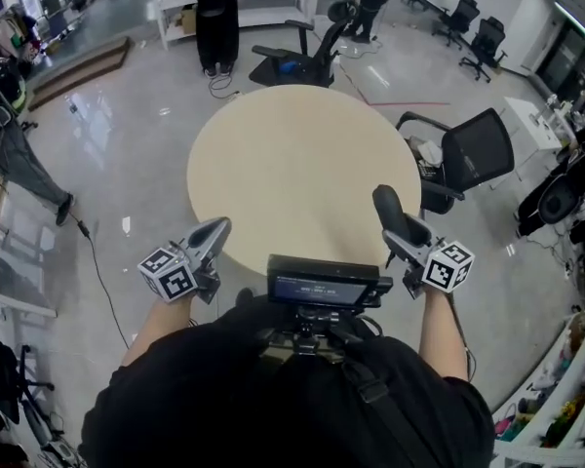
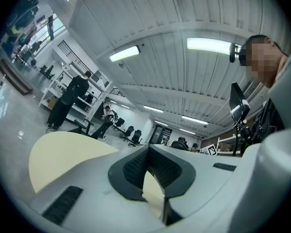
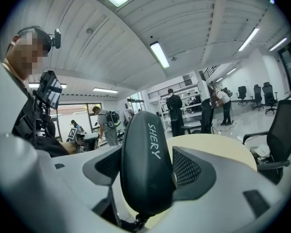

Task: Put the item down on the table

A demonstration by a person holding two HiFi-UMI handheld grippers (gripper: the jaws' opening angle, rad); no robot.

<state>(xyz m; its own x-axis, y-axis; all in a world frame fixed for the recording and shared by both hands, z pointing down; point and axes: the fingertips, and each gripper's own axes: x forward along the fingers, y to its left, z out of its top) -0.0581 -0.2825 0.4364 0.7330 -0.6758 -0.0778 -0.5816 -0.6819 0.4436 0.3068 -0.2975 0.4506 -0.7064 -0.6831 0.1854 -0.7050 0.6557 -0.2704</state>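
Note:
A black, rounded oblong item [image 1: 389, 211] with "SHERY" printed on it [image 3: 146, 164] stands upright between the jaws of my right gripper [image 1: 398, 224], which is shut on it, its ribbed pads [image 3: 190, 168] pressing on both sides. It hangs over the near right edge of the round beige table [image 1: 292, 164]. My left gripper [image 1: 211, 236] hovers at the table's near left edge. Its jaw tips meet, with nothing between them [image 2: 146, 149].
A black office chair [image 1: 473, 154] stands close to the table's right side and another [image 1: 297, 61] behind it. People [image 1: 214, 18] stand by white shelves at the back. A chest-mounted device [image 1: 329, 283] sits between my arms. A cable [image 1: 96, 261] runs over the floor on the left.

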